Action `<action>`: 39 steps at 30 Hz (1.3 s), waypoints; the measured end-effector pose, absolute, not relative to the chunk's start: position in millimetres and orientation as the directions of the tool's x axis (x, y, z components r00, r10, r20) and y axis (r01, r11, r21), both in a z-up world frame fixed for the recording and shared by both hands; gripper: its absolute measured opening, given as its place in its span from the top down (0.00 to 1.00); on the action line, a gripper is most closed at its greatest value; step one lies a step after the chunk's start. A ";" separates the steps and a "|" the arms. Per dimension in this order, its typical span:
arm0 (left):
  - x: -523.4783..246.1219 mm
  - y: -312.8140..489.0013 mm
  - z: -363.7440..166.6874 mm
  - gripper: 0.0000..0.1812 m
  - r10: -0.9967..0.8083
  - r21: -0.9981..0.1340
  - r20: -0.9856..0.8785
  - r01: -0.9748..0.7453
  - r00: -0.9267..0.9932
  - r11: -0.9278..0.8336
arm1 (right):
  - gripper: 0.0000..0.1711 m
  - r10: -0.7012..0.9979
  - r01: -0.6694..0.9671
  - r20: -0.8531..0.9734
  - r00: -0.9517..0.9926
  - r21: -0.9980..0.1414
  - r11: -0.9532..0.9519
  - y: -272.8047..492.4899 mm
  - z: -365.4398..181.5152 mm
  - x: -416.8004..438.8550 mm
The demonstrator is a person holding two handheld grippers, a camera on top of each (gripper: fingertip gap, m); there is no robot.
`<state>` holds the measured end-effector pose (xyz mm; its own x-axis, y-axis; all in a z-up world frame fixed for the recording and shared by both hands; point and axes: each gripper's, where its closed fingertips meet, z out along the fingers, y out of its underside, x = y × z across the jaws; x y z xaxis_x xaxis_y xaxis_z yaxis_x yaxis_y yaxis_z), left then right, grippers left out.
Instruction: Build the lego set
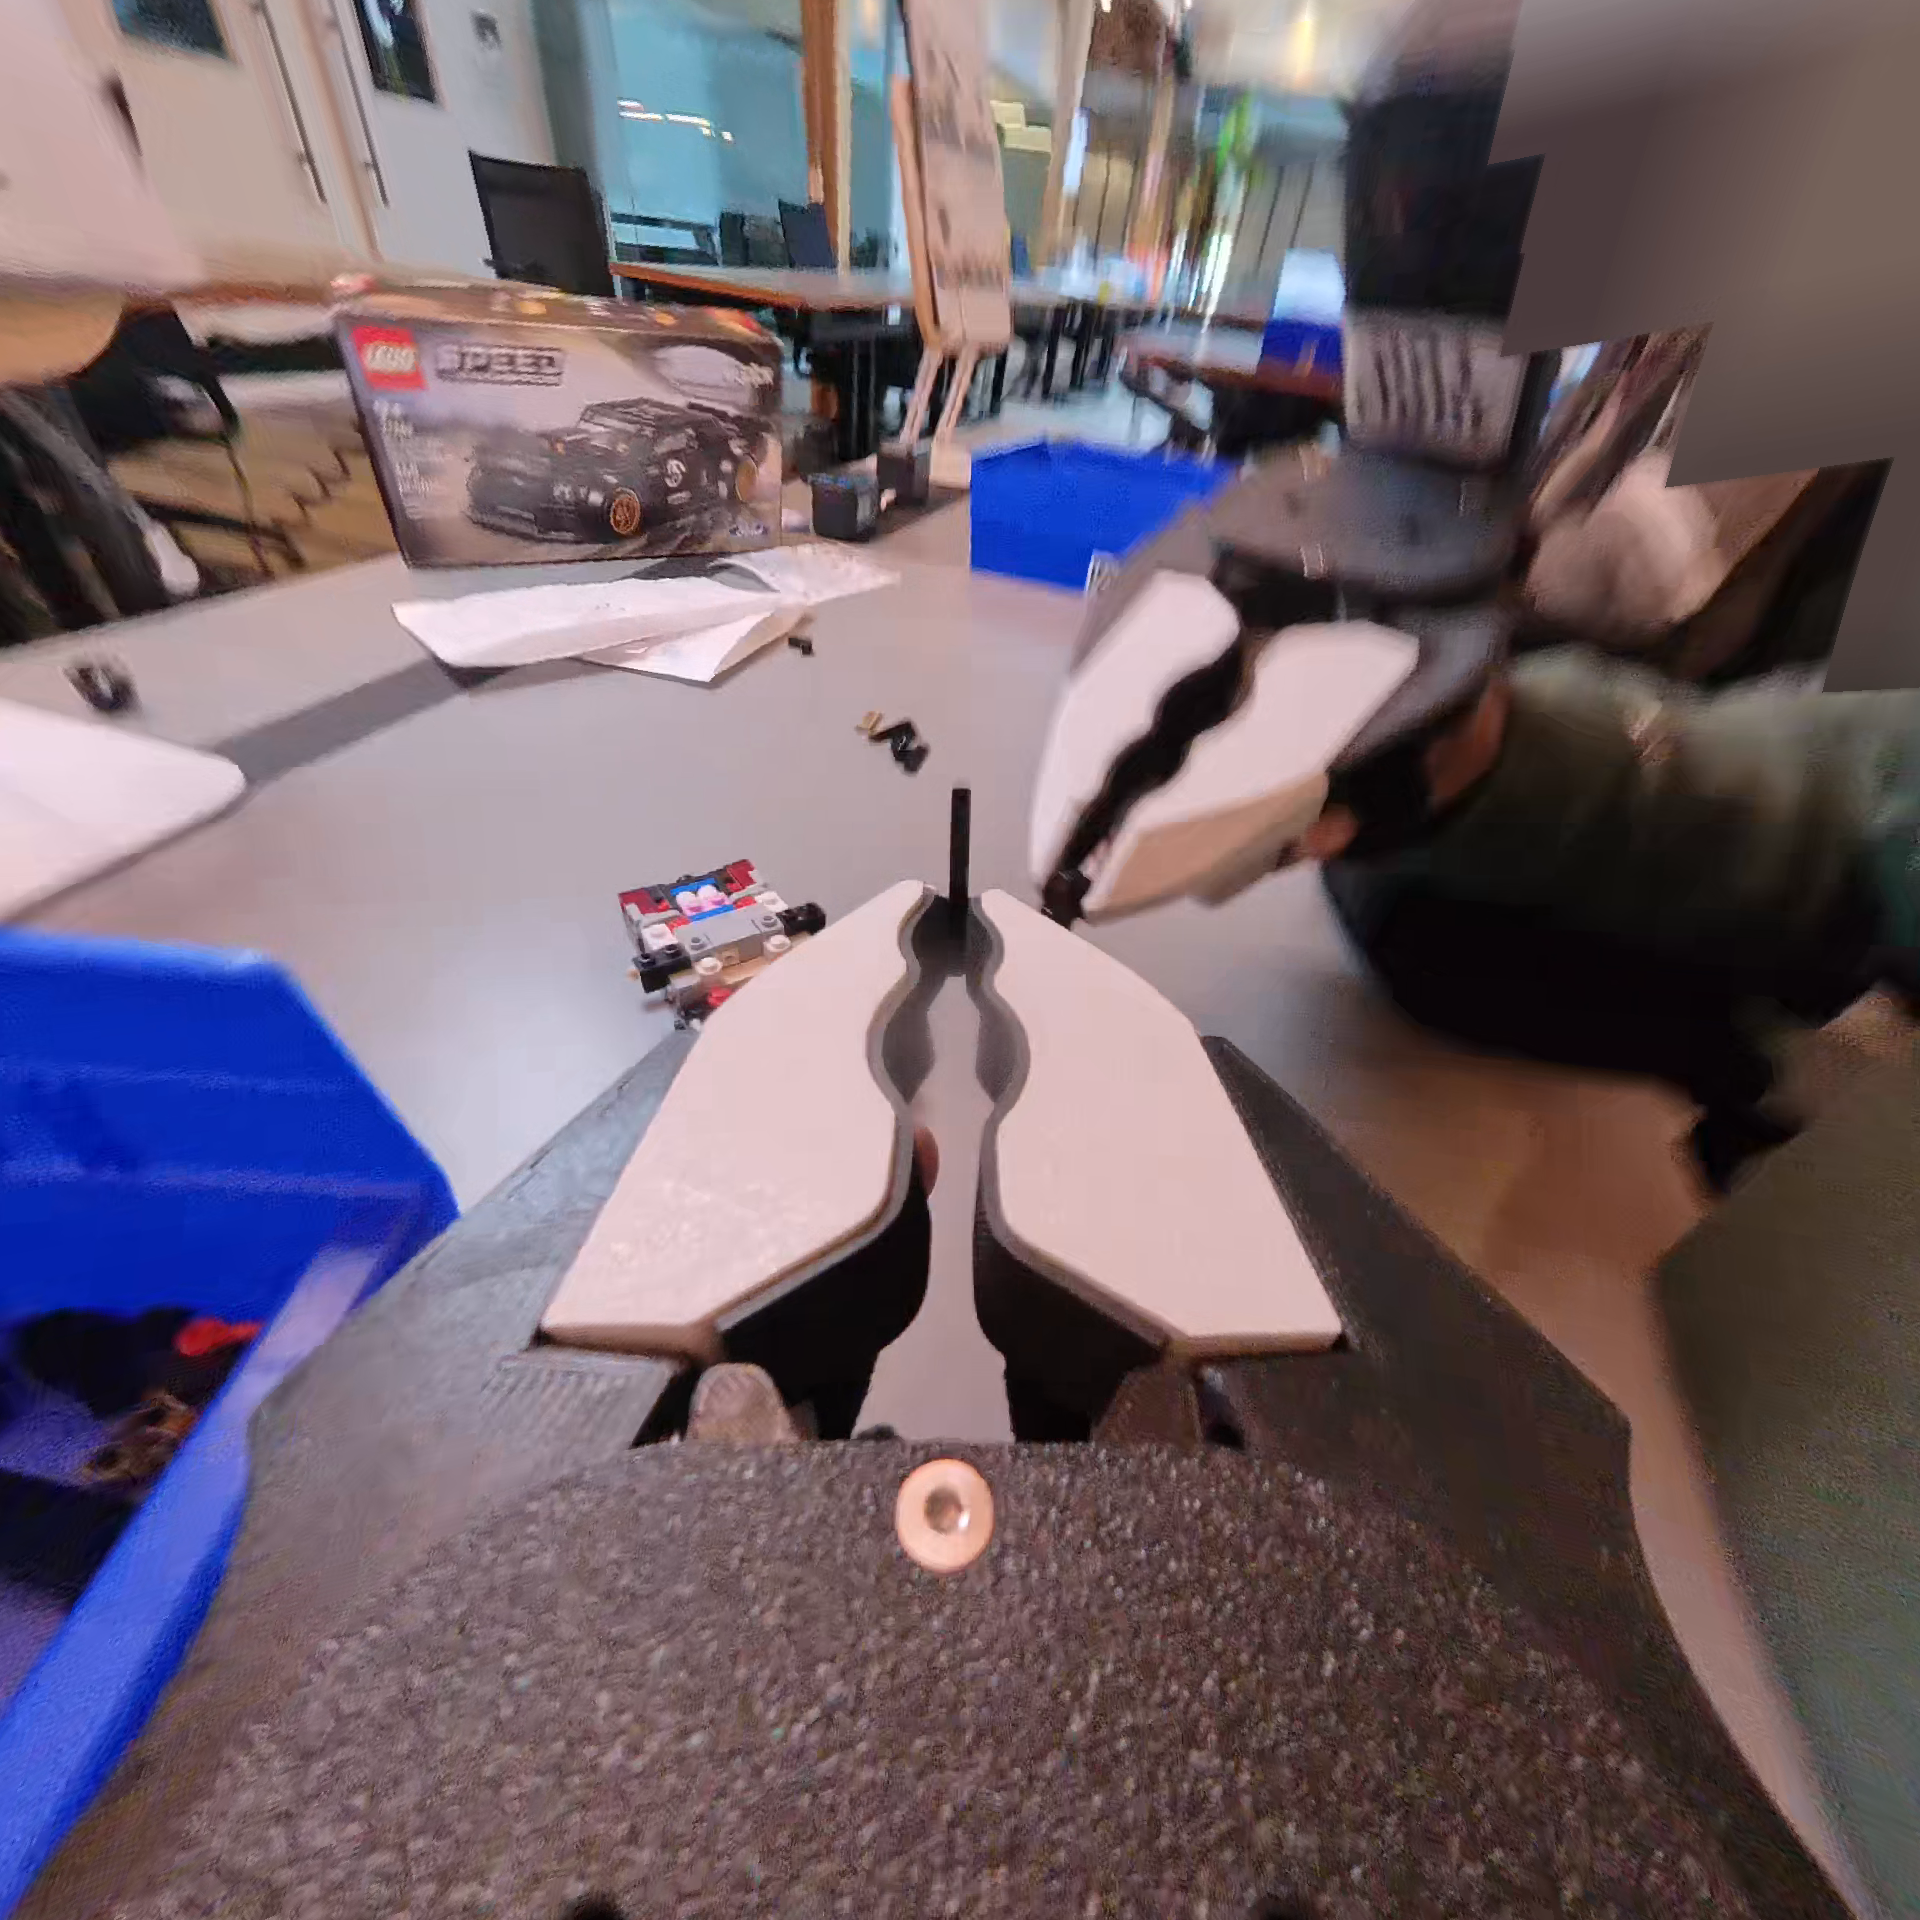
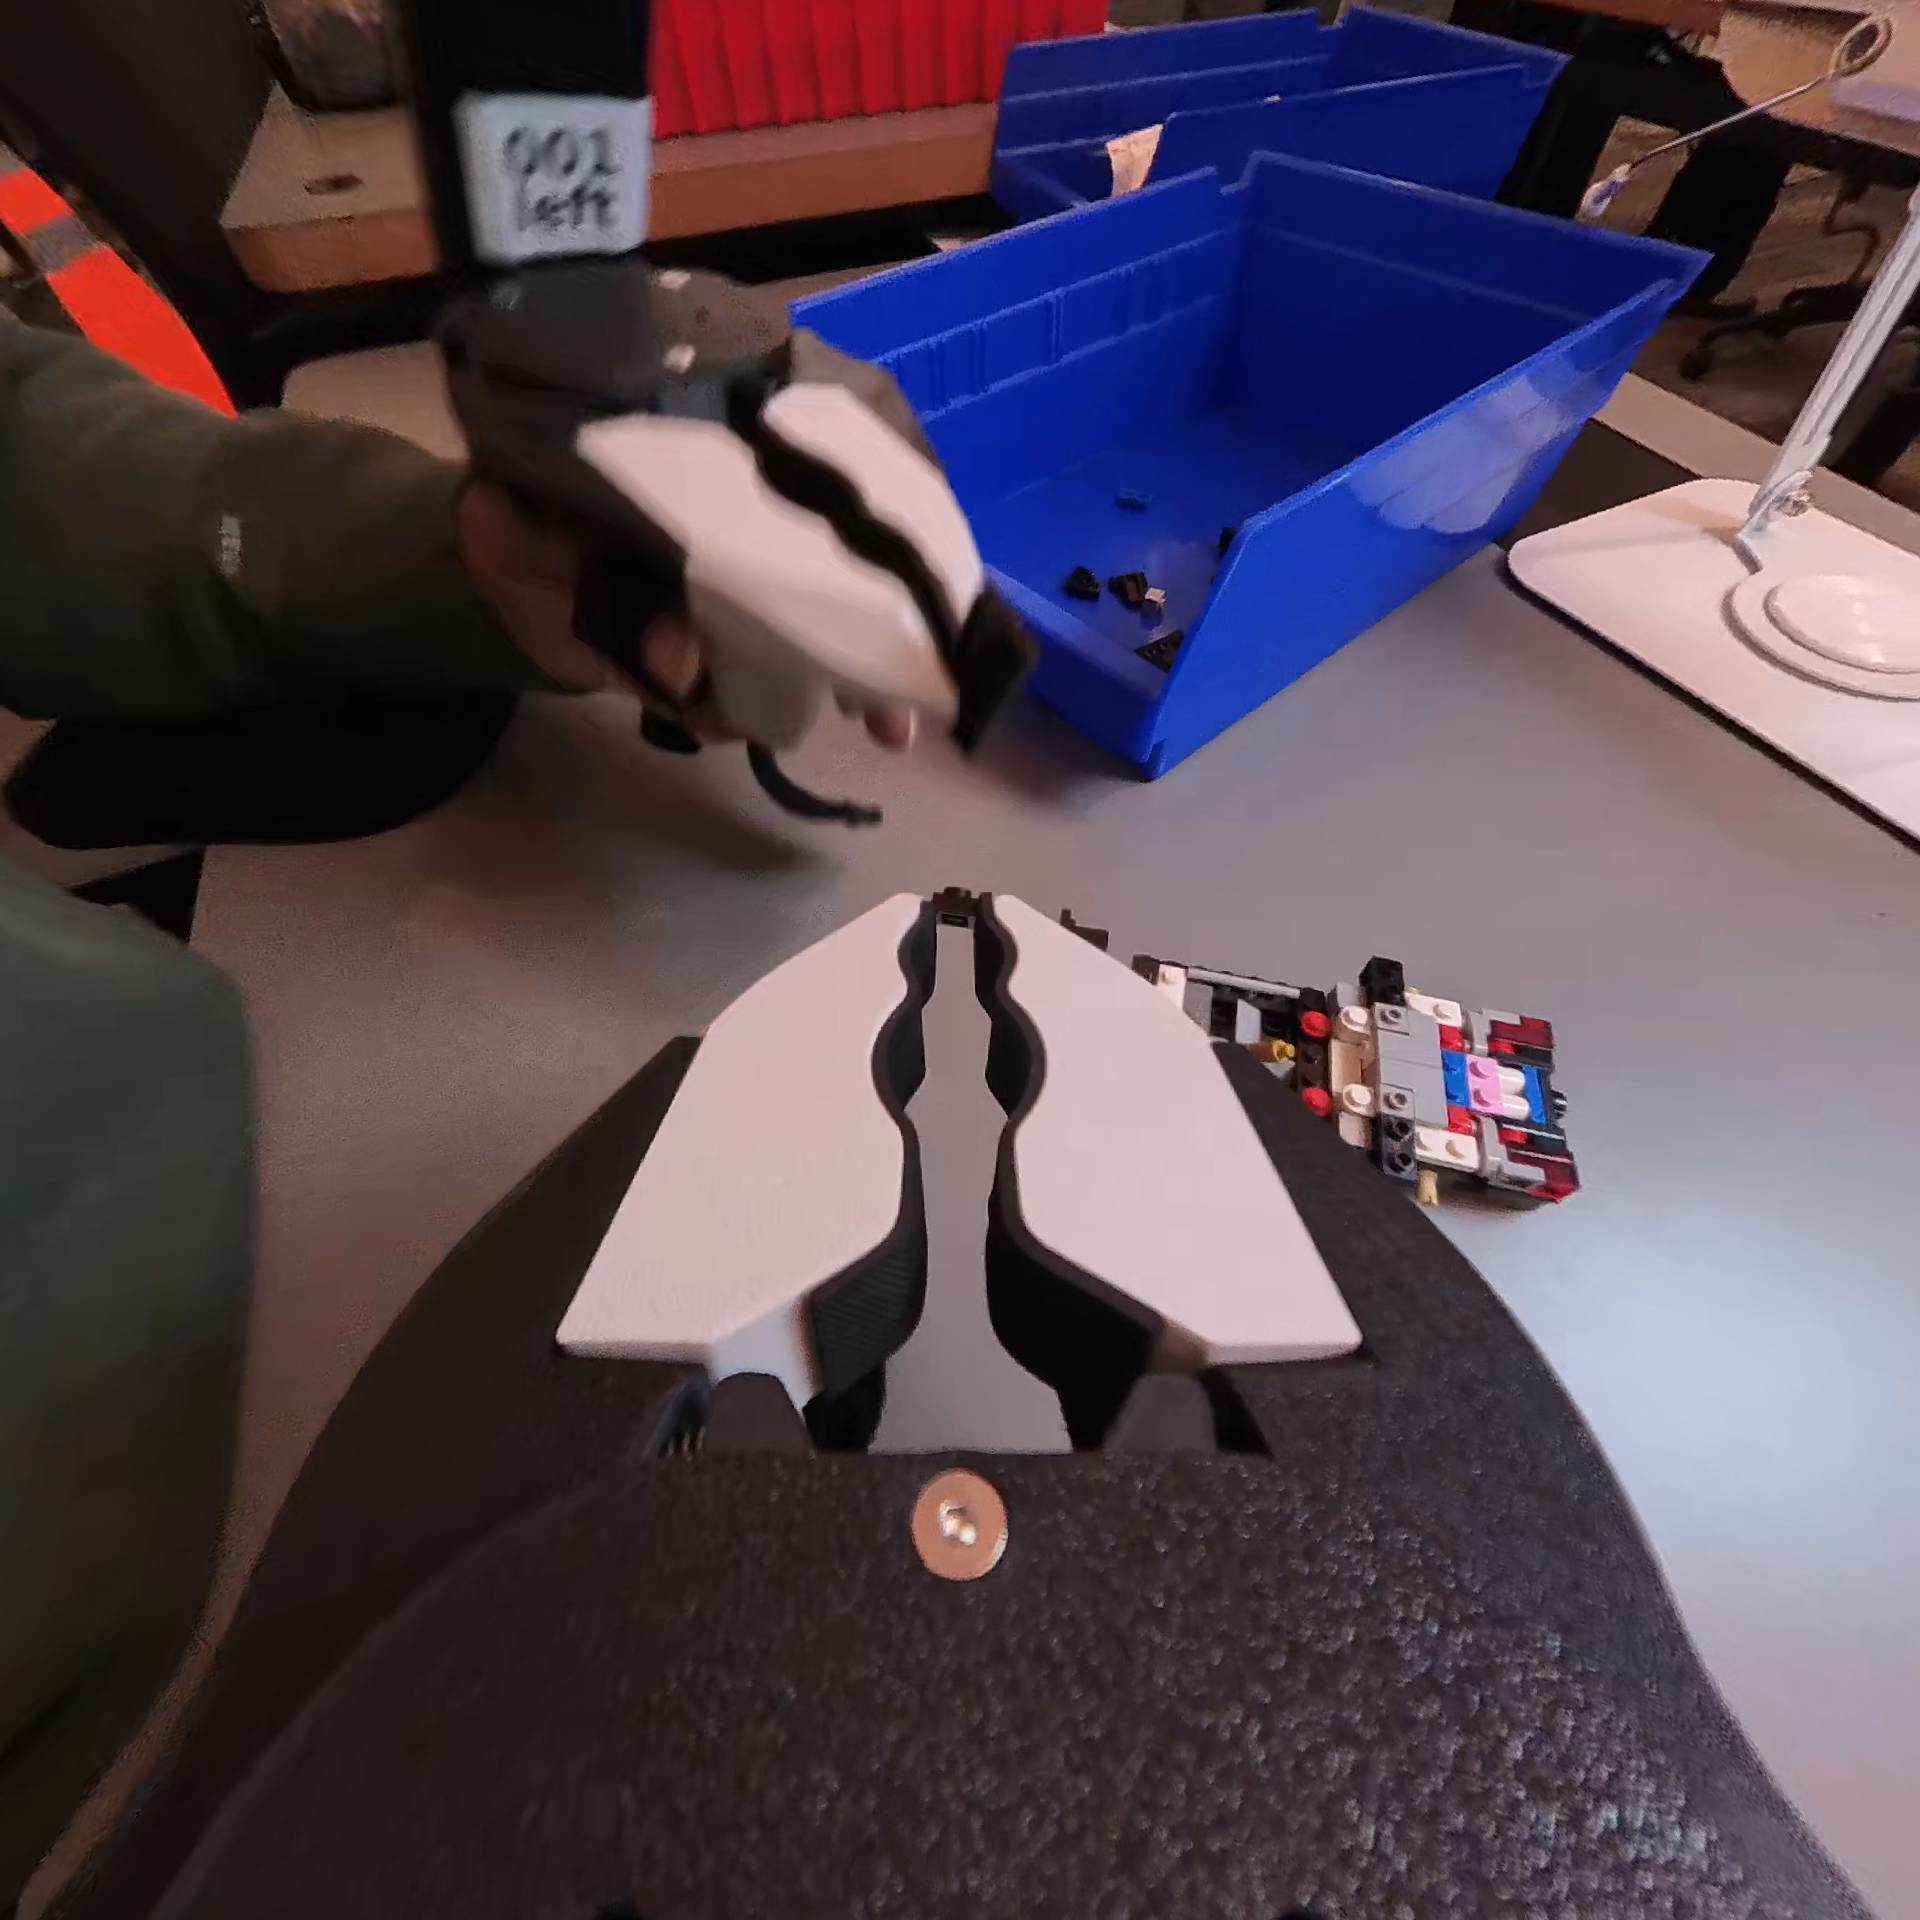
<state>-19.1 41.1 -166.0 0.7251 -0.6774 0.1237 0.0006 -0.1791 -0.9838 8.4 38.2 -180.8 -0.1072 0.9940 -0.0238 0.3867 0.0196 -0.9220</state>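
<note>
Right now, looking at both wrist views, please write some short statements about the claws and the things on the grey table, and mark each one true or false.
1. The left claw is shut on a thin black plastic rod. True.
2. The right claw is wide open and empty. False: it is shut on a small black brick piece.
3. The small multicoloured brick-built car chassis lies inside the blue plastic bin. False: it lies on the grey table, outside the bin.
4. A few small dark pieces lie in the blue bin. True.
</note>
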 end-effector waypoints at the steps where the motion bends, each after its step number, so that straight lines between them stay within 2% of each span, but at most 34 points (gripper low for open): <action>1: -27.7 40.7 -158.2 0.98 -0.689 -0.971 0.223 0.092 0.690 -0.222 | 0.96 0.992 0.375 -0.045 -0.114 -0.927 0.001 37.9 -180.2 10.0; 6: -18.4 37.8 -161.7 0.98 -0.711 -0.974 0.198 0.050 0.675 -0.223 | 0.96 0.986 0.327 -0.077 -0.146 -0.945 -0.025 33.5 -175.6 3.4; 10: -37.5 47.0 -170.8 0.98 -0.651 -0.973 0.165 0.014 0.741 -0.230 | 0.95 0.985 0.366 -0.057 -0.164 -0.930 0.008 33.2 -190.1 3.7; 13: -88.5 67.5 -173.9 0.98 -0.407 -0.954 -0.168 -0.252 0.898 -0.161 | 0.95 0.988 0.394 0.002 -0.157 -0.917 0.064 36.2 -199.2 1.9; 15: -127.7 75.5 -183.8 0.98 -0.227 -0.878 -0.360 -0.411 0.905 -0.246 | 0.95 0.986 0.393 0.006 -0.167 -0.916 0.072 34.7 -200.1 0.3; 18: -155.3 77.2 -212.2 0.98 -0.157 -0.788 -0.419 -0.444 0.894 -0.427 | 0.95 0.986 0.403 0.009 -0.167 -0.912 0.077 34.5 -203.8 -0.9; 21: -157.3 77.0 -224.0 0.91 -0.158 -0.771 -0.384 -0.410 0.910 -0.487 | 0.95 0.987 0.413 0.004 -0.159 -0.908 0.071 35.7 -208.0 -1.1; 23: -158.6 77.4 -218.4 0.81 -0.153 -0.771 -0.400 -0.422 0.904 -0.477 | 0.95 0.988 0.407 -0.010 -0.152 -0.912 0.053 36.9 -207.3 -1.4; 26: -147.3 76.5 -204.1 0.77 -0.191 -0.797 -0.432 -0.472 0.882 -0.378 | 0.95 0.989 0.380 -0.026 -0.142 -0.924 0.030 39.1 -203.4 -2.2; 28: -113.3 70.0 -193.7 0.81 -0.337 -0.846 -0.376 -0.468 0.863 -0.254 | 0.95 0.987 0.337 -0.052 -0.152 -0.941 0.002 37.8 -196.2 -2.4; 31: -56.4 49.8 -177.5 0.81 -0.565 -0.935 -0.219 -0.337 0.795 -0.112 | 0.95 0.961 0.258 -0.186 -0.203 -0.957 -0.131 31.3 -179.5 -1.9; 35: -19.3 33.4 -168.5 0.83 -0.576 -0.867 -0.464 -0.478 0.673 0.140 | 0.95 0.855 0.175 -0.436 -0.281 -0.899 -0.401 28.9 -156.9 -0.8; 39: 5.1 25.0 -158.5 0.89 -0.514 -0.818 -0.566 -0.518 0.644 0.250 | 0.95 0.715 0.158 -0.591 -0.373 -0.800 -0.579 23.9 -145.2 -1.5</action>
<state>5.1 25.0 -158.5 0.6445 -0.5143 -0.5658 -0.5184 0.2501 -0.8178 -1.5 23.9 -145.2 -0.3727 0.7154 -0.5910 0.1581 -0.5786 -0.8001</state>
